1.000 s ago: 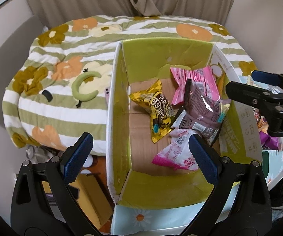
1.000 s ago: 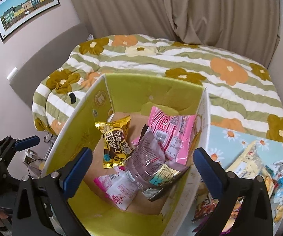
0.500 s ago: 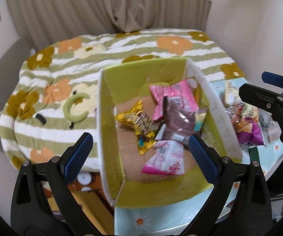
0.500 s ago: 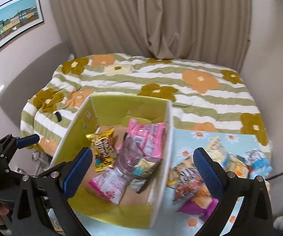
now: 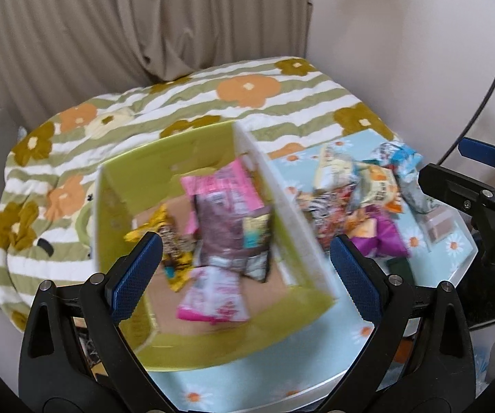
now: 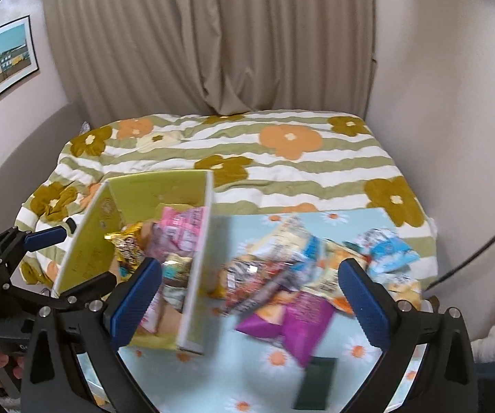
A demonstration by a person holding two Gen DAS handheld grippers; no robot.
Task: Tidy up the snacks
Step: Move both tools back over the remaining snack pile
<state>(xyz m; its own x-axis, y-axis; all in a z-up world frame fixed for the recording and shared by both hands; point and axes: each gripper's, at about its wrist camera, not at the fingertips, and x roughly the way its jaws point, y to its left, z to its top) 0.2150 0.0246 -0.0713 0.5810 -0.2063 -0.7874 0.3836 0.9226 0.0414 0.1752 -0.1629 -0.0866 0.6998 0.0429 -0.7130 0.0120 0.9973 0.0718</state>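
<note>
Cardboard box (image 5: 213,340), green-lined, rectangular, on daisy-print table (image 6: 357,351); crinkly foil packets (image 5: 227,227) inside. Loose snack pile (image 6: 292,275) beside box. Left gripper (image 5: 245,268) and right gripper (image 6: 251,296) wide, empty.

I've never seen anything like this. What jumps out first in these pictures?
A yellow-green cardboard box sits on the daisy-print table, already holding several snack packets. To its right lies a bright heap of loose snack packets. Behind both spreads a flower-patterned quilt, and both hand-held grippers hang open and empty.
</note>
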